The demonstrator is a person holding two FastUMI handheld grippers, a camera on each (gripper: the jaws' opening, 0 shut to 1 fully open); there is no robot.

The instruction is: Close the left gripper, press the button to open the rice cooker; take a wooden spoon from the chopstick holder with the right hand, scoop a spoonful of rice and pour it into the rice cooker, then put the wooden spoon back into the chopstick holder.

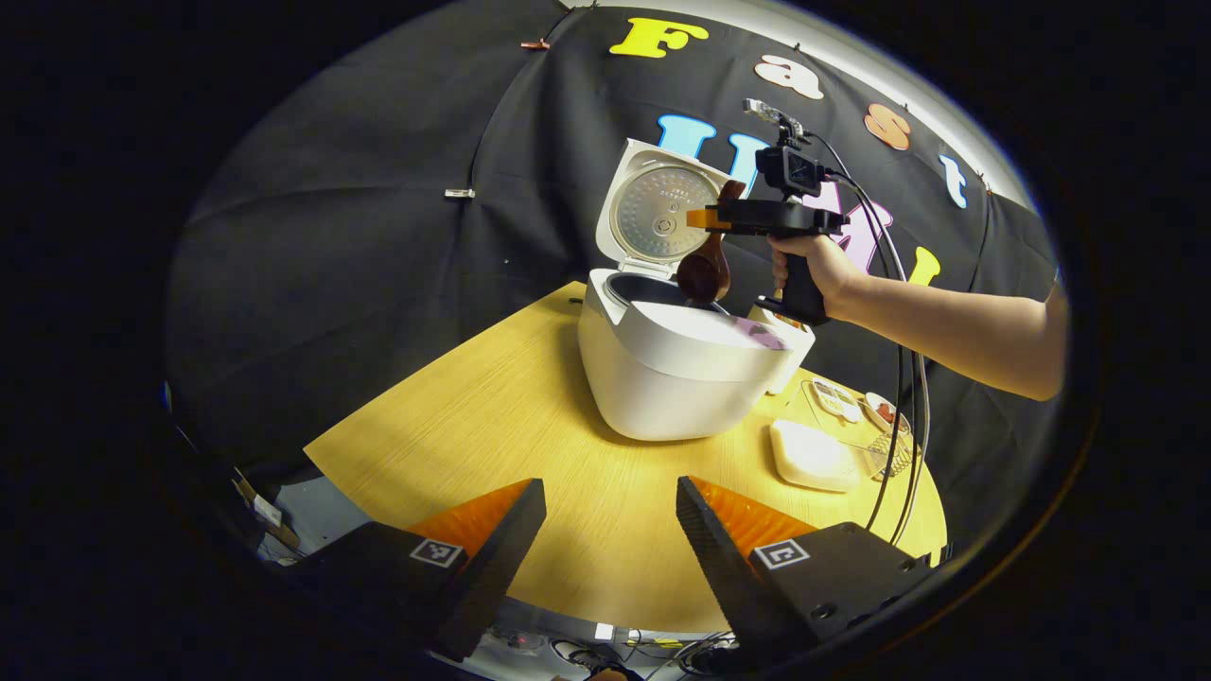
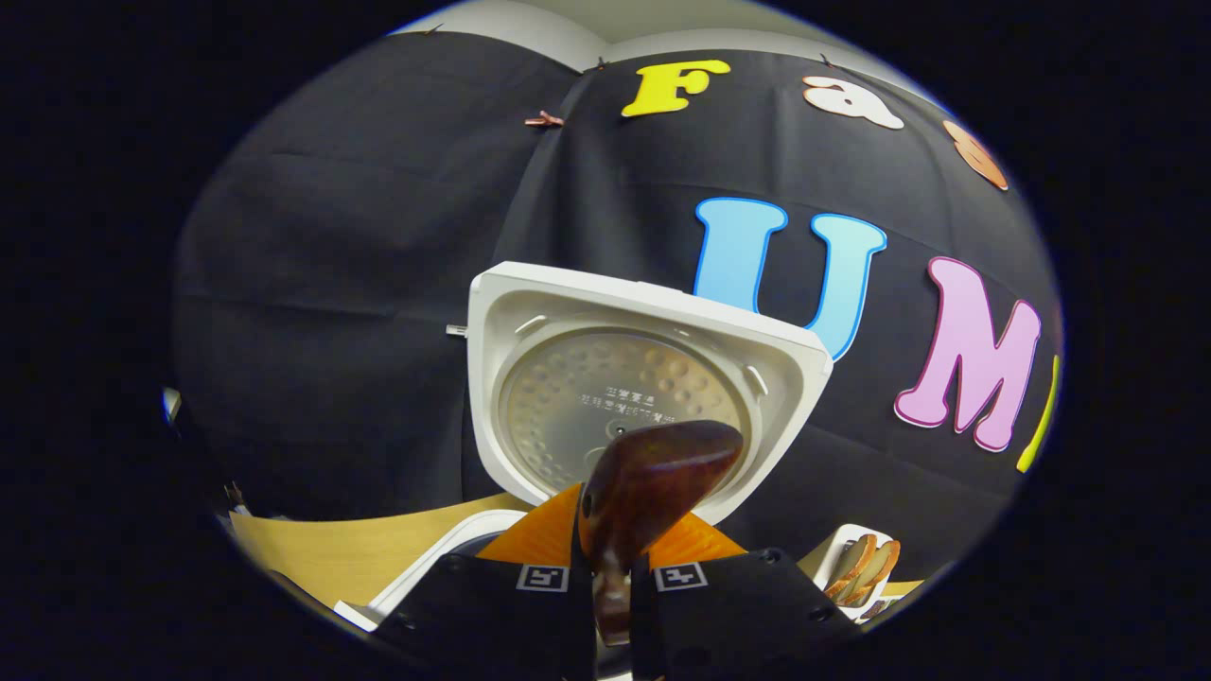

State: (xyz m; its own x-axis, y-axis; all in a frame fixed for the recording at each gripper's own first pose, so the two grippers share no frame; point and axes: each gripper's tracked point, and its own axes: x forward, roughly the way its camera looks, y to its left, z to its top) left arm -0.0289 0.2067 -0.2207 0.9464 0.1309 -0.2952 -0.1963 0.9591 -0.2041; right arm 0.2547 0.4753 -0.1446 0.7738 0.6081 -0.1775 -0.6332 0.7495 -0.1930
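While my right gripper has its fingers clamped on the handle of the wooden spoon, I hold the spoon with its bowl hanging down over the mouth of the rice cooker, so that whatever it carries falls into the pot and not onto the tabletop. Whether any rice is left in the spoon I cannot tell; its hollow faces away from both views. Seen from my left gripper view, the spoon's bowl sits just above the cooker's dark inner rim, on the side nearest the raised lid. That lid stands upright behind the pot, tipped back on its hinge, which leaves the opening free for pouring.

My left gripper hangs back on the near side of the cooker, well apart from it, fingers spread and grasping nothing; I judge its button job is done and it waits clear of the spoon's path.

Dark, reddish, glossy wood makes up the spoon, rounded and smooth at the end. Matte white plastic forms the cooker's body, squat with rounded corners, and the lid's inside carries a dull metal disc dimpled all over. Pale yellow wood grain covers the tabletop. Beyond the cooker stands a white holder, touching or just beside it.
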